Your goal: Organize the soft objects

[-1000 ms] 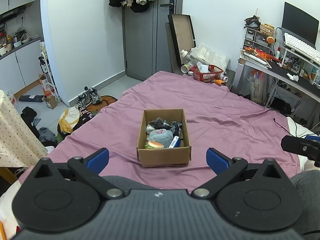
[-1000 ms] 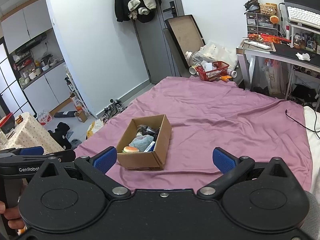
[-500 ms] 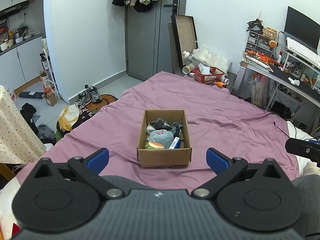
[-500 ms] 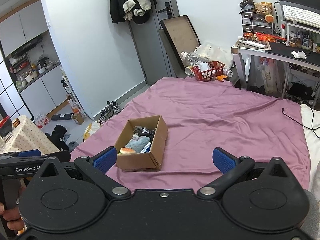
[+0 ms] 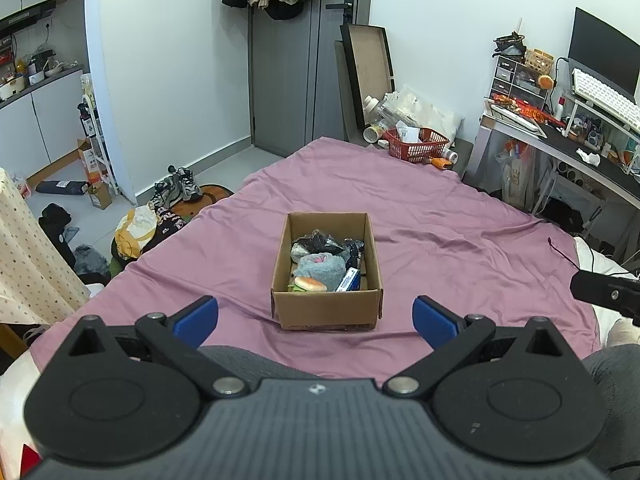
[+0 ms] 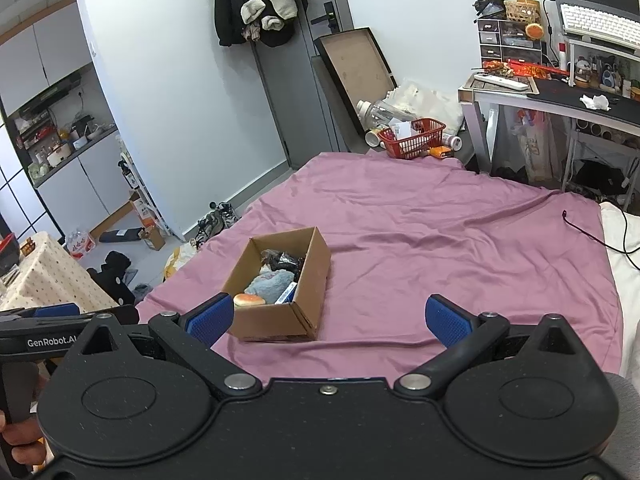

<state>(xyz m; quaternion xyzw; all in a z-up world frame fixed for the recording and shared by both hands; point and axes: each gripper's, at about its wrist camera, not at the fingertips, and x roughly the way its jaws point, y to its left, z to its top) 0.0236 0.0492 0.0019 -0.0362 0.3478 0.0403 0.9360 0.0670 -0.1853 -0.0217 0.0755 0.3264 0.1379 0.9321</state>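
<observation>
A brown cardboard box (image 5: 326, 314) (image 6: 316, 280) sits in the middle of a purple bedsheet (image 5: 440, 248) (image 6: 440, 240). Inside lie a grey fluffy cloth (image 5: 322, 268) (image 6: 268, 282), a burger-shaped soft toy (image 5: 310, 283) (image 6: 250, 300), a dark crumpled item (image 5: 320, 240) (image 6: 286, 260) and a blue-white packet (image 5: 348, 280). My left gripper (image 5: 316, 316) is open, held back from the box's near wall, nothing between its fingers. My right gripper (image 6: 328, 318) is open and empty too, to the right of the box. The left gripper's side shows at the right wrist view's left edge.
A red basket (image 5: 416, 144) (image 6: 412, 136) stands at the bed's far end beside bottles and a leaning frame. A desk (image 5: 560, 140) (image 6: 560, 96) with keyboard and clutter is on the right. Shoes and bags (image 5: 160, 208) lie on the floor left of the bed. A dotted tablecloth (image 5: 24, 256) is near left.
Both views have shifted slightly, the grippers rising and tilting a little. The box and its contents have not moved, and both grippers stay open.
</observation>
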